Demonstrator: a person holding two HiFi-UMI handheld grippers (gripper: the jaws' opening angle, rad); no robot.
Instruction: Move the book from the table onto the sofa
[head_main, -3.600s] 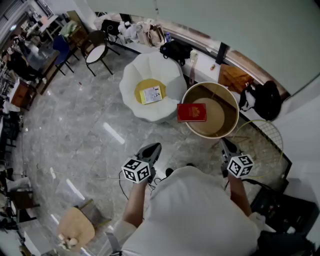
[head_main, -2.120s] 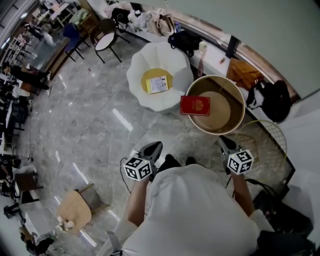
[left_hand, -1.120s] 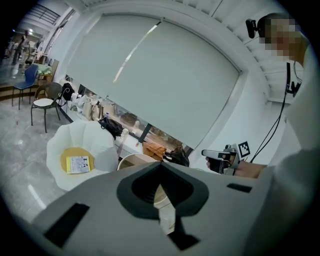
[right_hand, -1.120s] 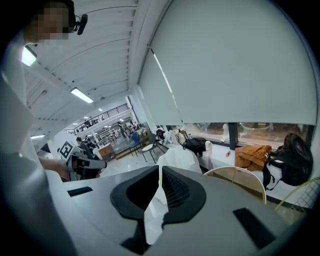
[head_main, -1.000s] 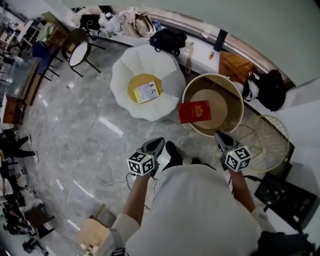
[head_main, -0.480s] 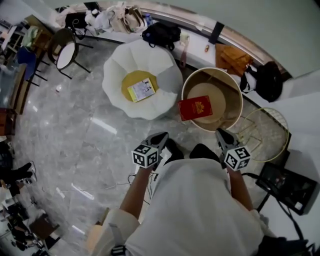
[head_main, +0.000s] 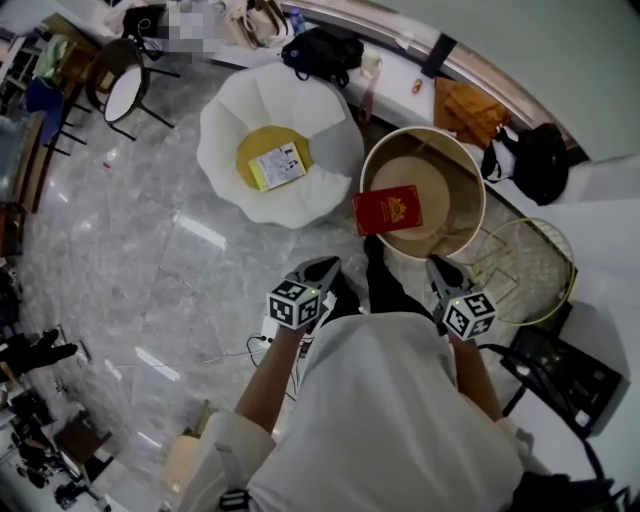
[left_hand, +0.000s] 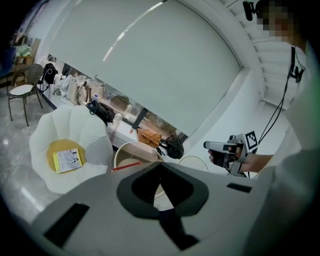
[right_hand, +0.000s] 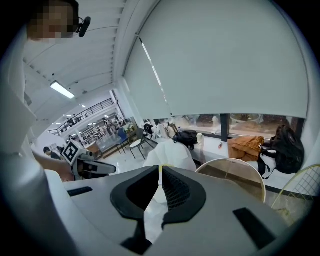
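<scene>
A red book (head_main: 388, 209) lies on the near left rim of a round beige table (head_main: 462, 170); the left gripper view shows the red book (left_hand: 131, 166) edge-on. Left of the table stands the white petal-shaped sofa (head_main: 228, 120), with a yellow cushion and a booklet (head_main: 277, 165) on it. My left gripper (head_main: 325, 267) is shut and empty, short of the table. My right gripper (head_main: 436, 266) hangs by the table's near edge, its jaws closed with nothing between them. Each gripper view shows shut jaws, the left gripper (left_hand: 161, 164) and the right gripper (right_hand: 160, 172).
A round wire basket (head_main: 525, 270) stands right of the table. Bags lie along the window ledge: a black bag (head_main: 325, 50), an orange bag (head_main: 470, 100), a black backpack (head_main: 530, 160). A chair (head_main: 125, 90) is at the far left. Marble floor spreads to the left.
The person has stepped nearer the table and sofa. Both grippers have moved forward and lower, so the table and book now lie closer ahead of them. Both stay closed.
</scene>
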